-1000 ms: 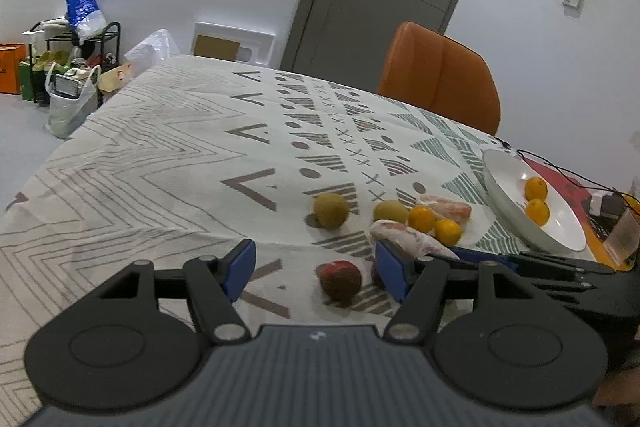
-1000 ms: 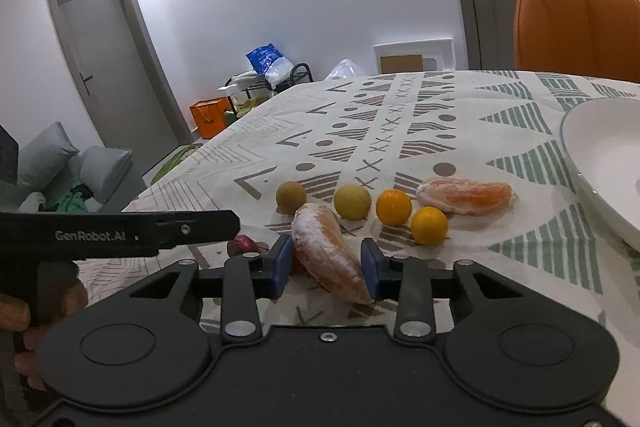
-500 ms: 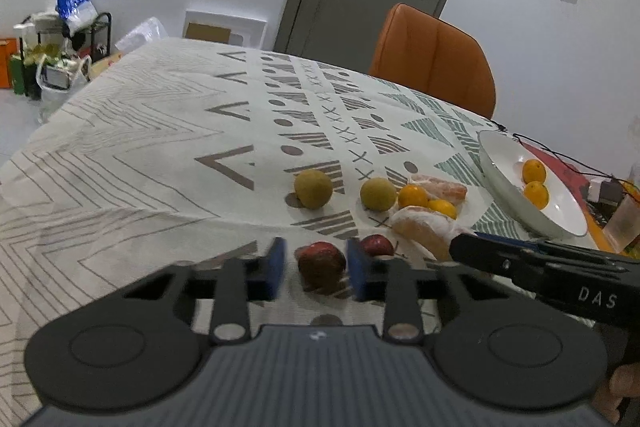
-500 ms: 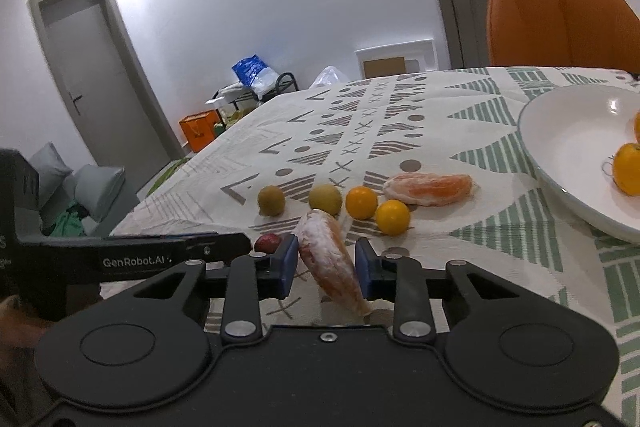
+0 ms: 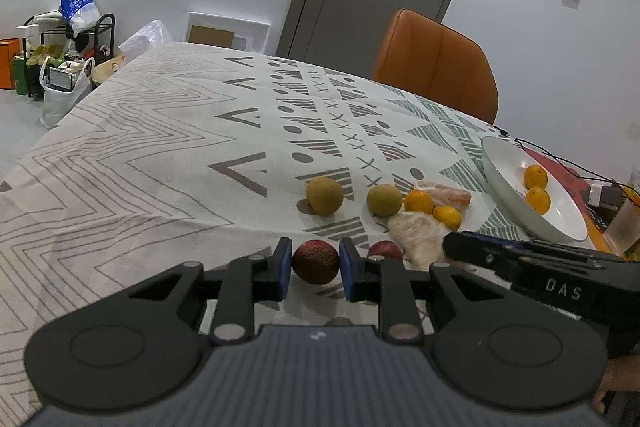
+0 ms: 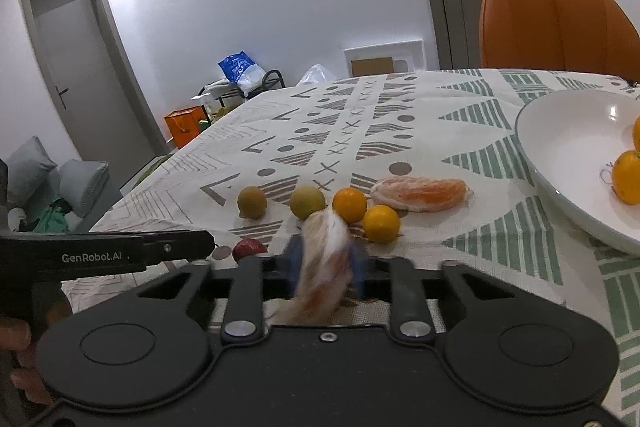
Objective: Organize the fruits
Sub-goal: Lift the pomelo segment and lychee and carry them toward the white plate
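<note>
My left gripper (image 5: 315, 263) is shut on a dark red fruit (image 5: 315, 261) just above the tablecloth. A second red fruit (image 5: 385, 250) lies right of it. My right gripper (image 6: 326, 259) is shut on a peeled pomelo segment (image 6: 325, 259), blurred and lifted off the cloth; it also shows in the left wrist view (image 5: 416, 233). On the cloth lie two greenish-brown round fruits (image 5: 324, 195) (image 5: 384, 200), two small oranges (image 6: 349, 205) (image 6: 381, 223) and another peeled segment (image 6: 420, 189). A white bowl (image 6: 560, 147) at right holds two oranges (image 6: 628, 177).
An orange chair (image 5: 436, 63) stands behind the table's far edge. Cables, a small adapter (image 5: 604, 193) and a plastic cup (image 5: 624, 229) sit right of the bowl. A shelf rack with bags (image 5: 60, 47) stands on the floor at left.
My left gripper closed on the dark red fruit. My right gripper tightened on the peeled segment and lifted it, swinging right toward the bowl.
</note>
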Motion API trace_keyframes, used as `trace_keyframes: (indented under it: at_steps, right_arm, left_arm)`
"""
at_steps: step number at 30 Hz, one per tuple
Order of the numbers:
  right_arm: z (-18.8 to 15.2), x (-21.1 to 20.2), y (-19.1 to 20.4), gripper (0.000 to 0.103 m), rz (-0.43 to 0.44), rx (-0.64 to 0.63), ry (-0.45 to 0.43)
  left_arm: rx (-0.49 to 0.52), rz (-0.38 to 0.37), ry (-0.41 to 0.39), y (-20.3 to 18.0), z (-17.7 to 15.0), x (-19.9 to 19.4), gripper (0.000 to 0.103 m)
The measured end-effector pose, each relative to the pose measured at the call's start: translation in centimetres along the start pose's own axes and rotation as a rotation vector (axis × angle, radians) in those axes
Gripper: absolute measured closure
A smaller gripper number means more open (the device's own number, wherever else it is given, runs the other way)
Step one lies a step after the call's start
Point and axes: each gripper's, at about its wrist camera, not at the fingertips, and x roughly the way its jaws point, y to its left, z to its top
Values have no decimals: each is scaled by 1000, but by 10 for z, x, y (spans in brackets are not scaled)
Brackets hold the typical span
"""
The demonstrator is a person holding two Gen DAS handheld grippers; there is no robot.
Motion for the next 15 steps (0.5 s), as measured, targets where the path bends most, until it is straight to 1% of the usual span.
trace_keyframes:
  at_steps: [3,5,6,7,8,9,10,11,15]
  right_arm:
    - [2,-5,0,102,21,1,-9]
    - [2,-6,1,102,29,0,-5]
    - [3,-6,1,100,25,-2,-3]
    - [3,-5,2,97,20,-4,0]
    - [3,-5,2,89,16,1,4]
    - [3,-3,1,77,8,15,14]
    - [3,-2,0,71,6,23,19]
    - [3,-1,1,62,3,22,19]
    - [0,5,9,51,-5,-5,31]
  left_arm:
    - [8,-5,-3,-3,0,1,79]
    - [9,-5,-3,-5,0,1,79]
    - [8,-5,-4,-5,0,1,79]
    - [9,-4,-5,-5,0,0,79]
    - [11,-2,-5,-5,0,-1,79]
    - [12,-1,-5,-4,0,-2,79]
    - [12,1,-7,-4,0,-3,79]
    - [12,3,-8,-3,0,-4,79]
    - [12,13,-13,0,2,-7,79]
